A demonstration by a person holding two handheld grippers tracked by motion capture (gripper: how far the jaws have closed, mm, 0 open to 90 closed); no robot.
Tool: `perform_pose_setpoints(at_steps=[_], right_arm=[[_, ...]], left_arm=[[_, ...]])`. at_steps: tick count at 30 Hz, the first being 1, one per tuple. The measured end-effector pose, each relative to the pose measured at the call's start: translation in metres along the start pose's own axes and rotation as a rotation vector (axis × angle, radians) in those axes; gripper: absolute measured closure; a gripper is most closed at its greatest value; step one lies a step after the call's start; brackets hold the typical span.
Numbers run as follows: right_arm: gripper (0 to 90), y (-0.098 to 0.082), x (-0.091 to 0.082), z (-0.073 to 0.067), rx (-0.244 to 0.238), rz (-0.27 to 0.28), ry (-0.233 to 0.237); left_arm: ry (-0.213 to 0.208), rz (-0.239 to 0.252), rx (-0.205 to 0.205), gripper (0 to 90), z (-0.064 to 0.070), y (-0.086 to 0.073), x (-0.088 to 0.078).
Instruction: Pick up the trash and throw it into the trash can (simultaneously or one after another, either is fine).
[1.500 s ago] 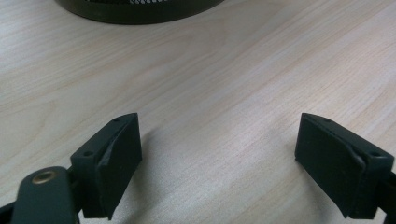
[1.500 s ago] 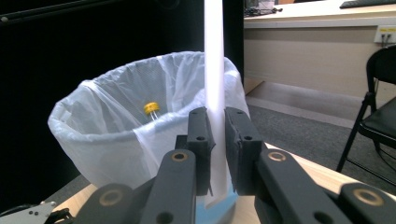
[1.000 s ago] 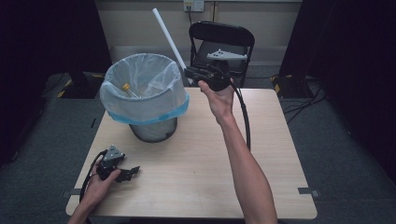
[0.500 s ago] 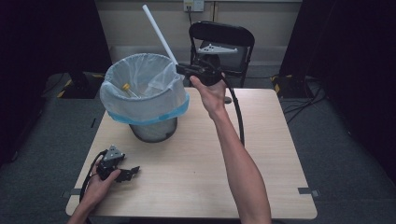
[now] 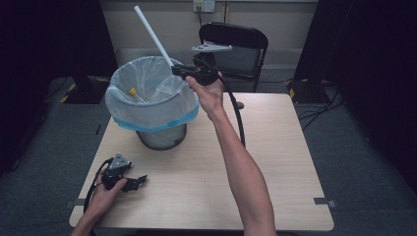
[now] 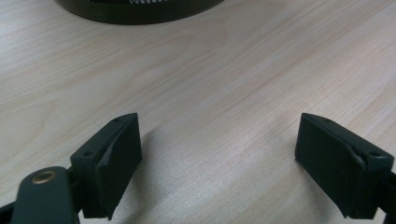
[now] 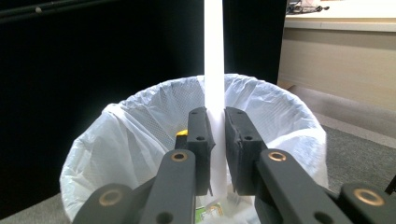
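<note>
White tube (image 5: 152,35) clamped between right tongs (image 5: 178,72), slanting up and left above lined bin (image 5: 147,115) rim. Left to right: left tongs (image 5: 139,181) resting open on table (image 5: 285,162), bin, right tongs gripping tube.

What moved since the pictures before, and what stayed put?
The right gripper, shut on the white tube, carried it leftward to above the bin's rim. Nothing was let go. The left gripper stayed open on the table, and the bin did not move.
</note>
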State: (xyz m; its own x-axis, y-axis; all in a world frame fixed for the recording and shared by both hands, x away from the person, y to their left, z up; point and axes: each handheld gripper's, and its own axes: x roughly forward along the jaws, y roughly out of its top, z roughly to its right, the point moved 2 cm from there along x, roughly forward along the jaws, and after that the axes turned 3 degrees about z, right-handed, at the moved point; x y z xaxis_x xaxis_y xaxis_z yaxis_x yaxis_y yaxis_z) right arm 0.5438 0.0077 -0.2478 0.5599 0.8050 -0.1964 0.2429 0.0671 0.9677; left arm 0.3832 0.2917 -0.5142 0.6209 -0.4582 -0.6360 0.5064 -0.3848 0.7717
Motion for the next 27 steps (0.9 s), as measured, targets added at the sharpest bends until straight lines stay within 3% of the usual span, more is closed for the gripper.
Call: perform_pose_setpoints(at_steps=[7,10,18,27], right_arm=[[80.8,0.002,0.018,-0.004,-0.01,-0.028,0.017],[79.9,-0.001,0.025,-0.006,0.0,-0.052,0.052],[58.5,-0.002,0.027,-0.009,0.005,-0.065,0.032],[41.6,-0.001,0.022,-0.009,0.017,-0.063,0.011]], left_arm=[[-0.002,0.0,0.0,14.1,0.0,0.0,0.0],[-0.002,0.0,0.0,14.1,0.0,0.0,0.0],[-0.007,0.002,0.0,14.1,0.0,0.0,0.0],[-0.007,0.003,0.0,14.1,0.0,0.0,0.0]])
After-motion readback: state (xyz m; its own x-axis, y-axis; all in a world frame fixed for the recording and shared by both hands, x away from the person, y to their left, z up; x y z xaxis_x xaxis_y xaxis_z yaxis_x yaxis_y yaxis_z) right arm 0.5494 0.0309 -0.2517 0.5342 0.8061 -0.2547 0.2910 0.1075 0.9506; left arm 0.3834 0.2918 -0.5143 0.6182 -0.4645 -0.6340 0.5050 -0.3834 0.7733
